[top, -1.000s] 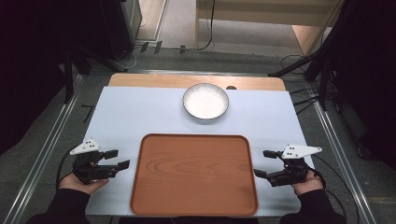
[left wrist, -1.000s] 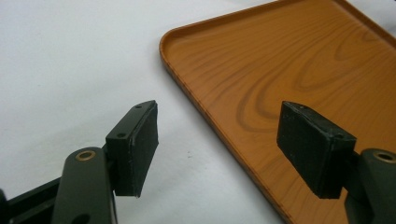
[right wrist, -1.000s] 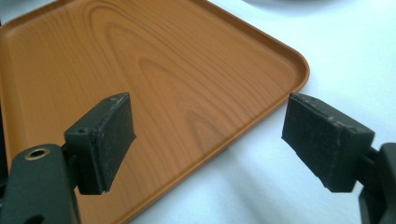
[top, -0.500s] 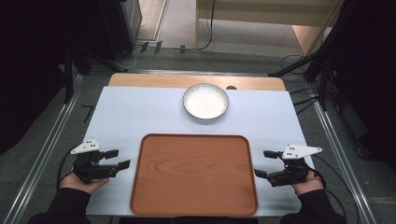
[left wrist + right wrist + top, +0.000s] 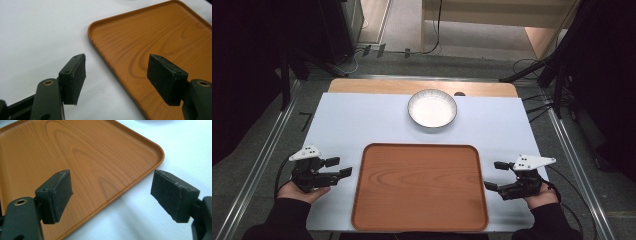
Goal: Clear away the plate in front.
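Observation:
A brown wood-grain tray (image 5: 420, 186) lies empty at the near middle of the white table (image 5: 362, 120). Behind it stands a round white bowl (image 5: 432, 108), also empty. My left gripper (image 5: 338, 167) rests just left of the tray, jaws open and pointing at its left rim (image 5: 110, 67), holding nothing. On the other side, my right gripper (image 5: 494, 175) sits beside the tray's right rim (image 5: 140, 180), open and empty as well. In the left gripper view the gripper (image 5: 117, 77) straddles the tray's edge; the right gripper view shows the same with its gripper (image 5: 112, 197).
A strip of bare wood (image 5: 422, 87) runs along the table's far edge. Metal rails (image 5: 267, 150) flank both sides of the table. Cables (image 5: 532, 107) and dark stands crowd the floor at the far right.

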A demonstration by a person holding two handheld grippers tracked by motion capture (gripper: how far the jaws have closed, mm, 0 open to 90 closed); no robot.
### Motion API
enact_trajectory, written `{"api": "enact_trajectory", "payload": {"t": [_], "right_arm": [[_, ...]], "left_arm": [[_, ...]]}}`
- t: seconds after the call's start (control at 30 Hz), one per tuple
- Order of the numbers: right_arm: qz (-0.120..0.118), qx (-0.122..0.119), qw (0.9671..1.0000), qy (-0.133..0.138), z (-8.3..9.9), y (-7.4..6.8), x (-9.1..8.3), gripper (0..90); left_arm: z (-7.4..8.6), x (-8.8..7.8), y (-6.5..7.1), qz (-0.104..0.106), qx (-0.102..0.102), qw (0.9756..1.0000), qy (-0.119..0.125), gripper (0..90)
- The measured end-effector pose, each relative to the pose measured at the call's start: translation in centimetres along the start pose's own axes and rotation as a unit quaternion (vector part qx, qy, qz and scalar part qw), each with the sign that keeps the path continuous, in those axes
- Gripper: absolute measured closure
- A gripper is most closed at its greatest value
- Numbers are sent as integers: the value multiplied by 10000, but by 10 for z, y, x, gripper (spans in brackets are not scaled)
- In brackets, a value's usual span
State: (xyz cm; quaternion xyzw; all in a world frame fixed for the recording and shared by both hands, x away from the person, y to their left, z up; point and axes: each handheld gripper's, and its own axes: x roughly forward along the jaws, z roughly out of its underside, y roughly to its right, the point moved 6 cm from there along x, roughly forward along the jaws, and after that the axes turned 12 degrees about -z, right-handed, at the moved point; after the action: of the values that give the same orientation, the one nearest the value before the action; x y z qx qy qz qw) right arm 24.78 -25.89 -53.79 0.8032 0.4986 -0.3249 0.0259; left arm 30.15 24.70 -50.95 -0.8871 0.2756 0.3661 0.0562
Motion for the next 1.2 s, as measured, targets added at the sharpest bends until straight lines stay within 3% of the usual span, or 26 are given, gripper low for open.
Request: {"api": "enact_trajectory", "payload": {"t": [0.57,0.63,1.1,1.2], "right_arm": [[-11,85,10000,-42,2,0,1,183],[-20,70,9999,-73,2,0,1,183],[26,127,9999,-34,2,0,0,183],[29,136,9999,-6,2,1,0,182]], "left_arm": [[-19,29,6,10,119,9997,-225,333],[-23,35,6,-51,233,9993,-285,333],[-43,53,12,129,290,9984,-457,329],[-47,57,12,18,318,9982,-505,328]]}}
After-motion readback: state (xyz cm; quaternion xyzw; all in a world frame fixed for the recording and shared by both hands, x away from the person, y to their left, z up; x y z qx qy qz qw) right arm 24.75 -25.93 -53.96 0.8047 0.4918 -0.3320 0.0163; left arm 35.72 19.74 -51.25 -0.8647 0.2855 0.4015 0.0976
